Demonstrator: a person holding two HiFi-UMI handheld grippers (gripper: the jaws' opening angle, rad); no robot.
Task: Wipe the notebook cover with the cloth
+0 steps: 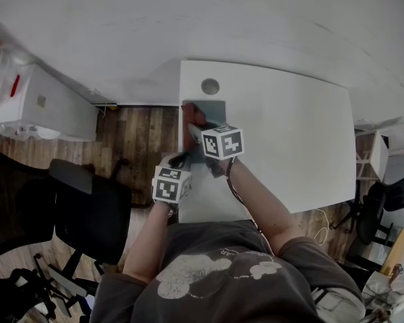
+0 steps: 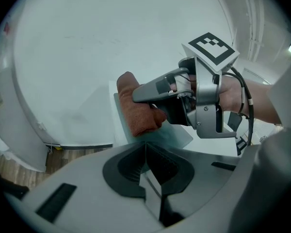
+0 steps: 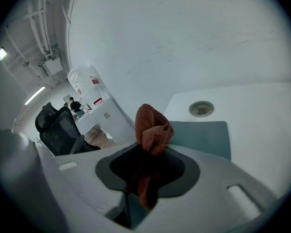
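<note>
A teal notebook (image 1: 212,108) lies at the left edge of the white table (image 1: 289,140). My right gripper (image 1: 195,124) is shut on a rust-red cloth (image 1: 190,116), which bunches out past its jaws (image 3: 153,127) and rests on the notebook's left part (image 3: 203,137). In the left gripper view the cloth (image 2: 136,108) lies on the notebook (image 2: 177,136) under the right gripper (image 2: 138,94). My left gripper (image 1: 184,156) comes in from the near side, and its jaws (image 2: 146,152) are shut on the notebook's near edge.
A round cable hole (image 1: 210,86) sits in the table just beyond the notebook. Left of the table there is wooden floor with a black office chair (image 1: 87,207) and a white cabinet (image 1: 47,103). A wall runs close behind the table.
</note>
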